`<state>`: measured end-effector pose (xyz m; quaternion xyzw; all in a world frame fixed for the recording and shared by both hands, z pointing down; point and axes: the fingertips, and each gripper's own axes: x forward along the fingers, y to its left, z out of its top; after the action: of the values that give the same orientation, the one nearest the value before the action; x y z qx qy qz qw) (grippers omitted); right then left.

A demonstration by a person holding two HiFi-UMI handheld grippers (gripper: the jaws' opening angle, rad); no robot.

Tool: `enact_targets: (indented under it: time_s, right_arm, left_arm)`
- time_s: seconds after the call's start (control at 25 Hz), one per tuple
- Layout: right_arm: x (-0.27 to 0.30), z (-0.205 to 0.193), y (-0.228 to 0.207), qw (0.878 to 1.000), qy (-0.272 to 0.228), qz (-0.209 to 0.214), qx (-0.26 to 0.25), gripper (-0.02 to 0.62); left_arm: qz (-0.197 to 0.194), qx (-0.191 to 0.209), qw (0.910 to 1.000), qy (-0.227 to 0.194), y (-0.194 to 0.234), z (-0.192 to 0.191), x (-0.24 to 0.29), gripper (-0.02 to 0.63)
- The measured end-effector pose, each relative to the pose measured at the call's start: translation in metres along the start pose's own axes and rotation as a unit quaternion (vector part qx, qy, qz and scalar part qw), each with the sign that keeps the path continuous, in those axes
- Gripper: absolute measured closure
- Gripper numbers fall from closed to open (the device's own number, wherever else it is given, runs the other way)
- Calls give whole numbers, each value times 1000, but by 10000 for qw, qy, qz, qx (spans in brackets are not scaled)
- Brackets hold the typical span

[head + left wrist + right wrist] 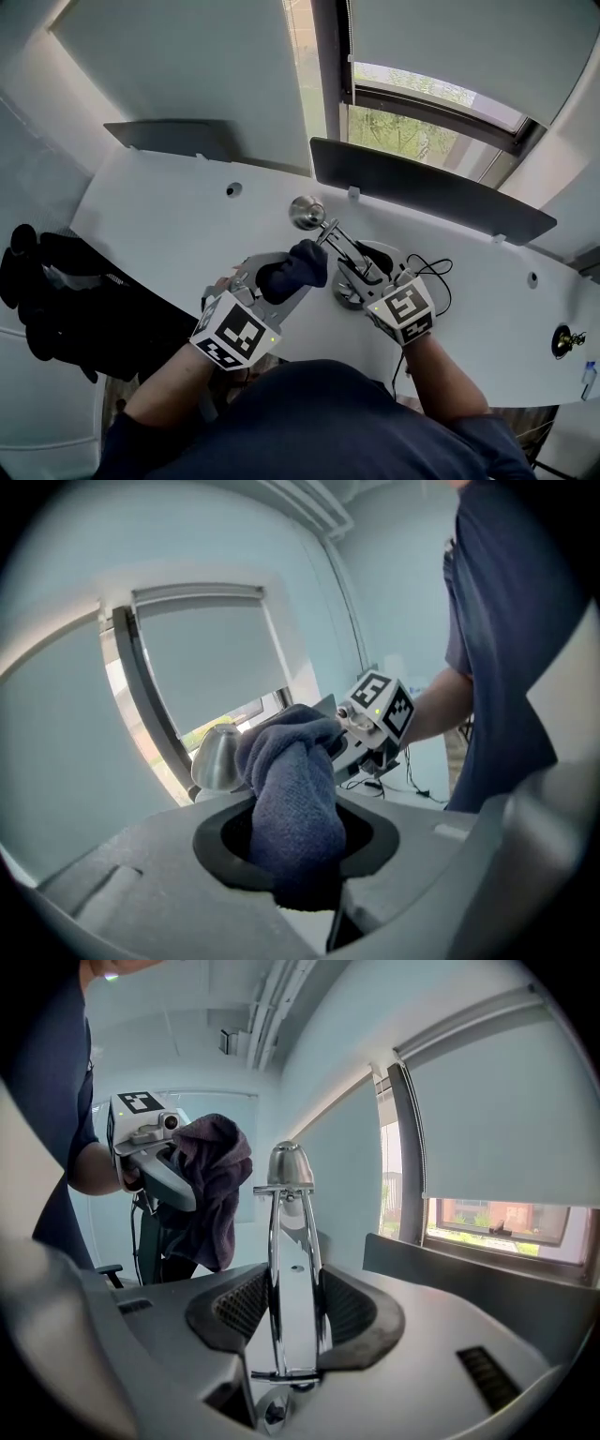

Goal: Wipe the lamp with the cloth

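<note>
1. Chrome twin-rod desk lamp (330, 232), centre of the white worktop (169, 216): stiff, slick, probably top-heavy. It is best held low on the rods, where the right claw (294, 1309) clamps both.
2. Dark blue terry cloth (295, 789): soft, light, bunched. It is pinched in the left claw (298, 855), just left of the lamp's arm.

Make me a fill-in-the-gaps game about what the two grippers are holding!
1. The left gripper is shut on a dark, bunched-up ____.
2. The right gripper is shut on the thin metal arm of the ____.
3. The table under them is ____ in colour.

Missing words: cloth; lamp; white.
</note>
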<state>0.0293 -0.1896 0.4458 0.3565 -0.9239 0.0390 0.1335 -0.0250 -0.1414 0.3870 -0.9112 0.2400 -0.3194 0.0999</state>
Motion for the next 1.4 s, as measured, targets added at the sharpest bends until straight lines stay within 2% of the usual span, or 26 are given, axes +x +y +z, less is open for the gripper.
enact_targets:
  time_s: [0.08,0.16,0.48,0.88,1.16,1.4]
  right_arm:
    - [-1,1,1,10000,42,-49,13,428]
    - [-1,2,1,9999,92,-108,8,426]
    - [-4,3,3,9993,230,-280,-22,426]
    - [-1,1,2,9978,526,-384,-88,422]
    - [2,-1,6,9963,780,-365,-61,364]
    - [2,-4,3,9937,881,-668,-164,356]
  left_arm:
    - [-54,-440,9988,-206,1,-1,-3,476]
    - [-56,-677,9971,-331,2,-3,-6,476]
    - [-148,-1130,9914,-640,-3,-5,-10,476]
    - [-329,-1313,9869,-876,-10,-9,-22,476]
    - [-468,-1389,9842,-999,-22,-13,-32,476]
    - [-593,-1528,9799,-1134,-29,-19,-38,476]
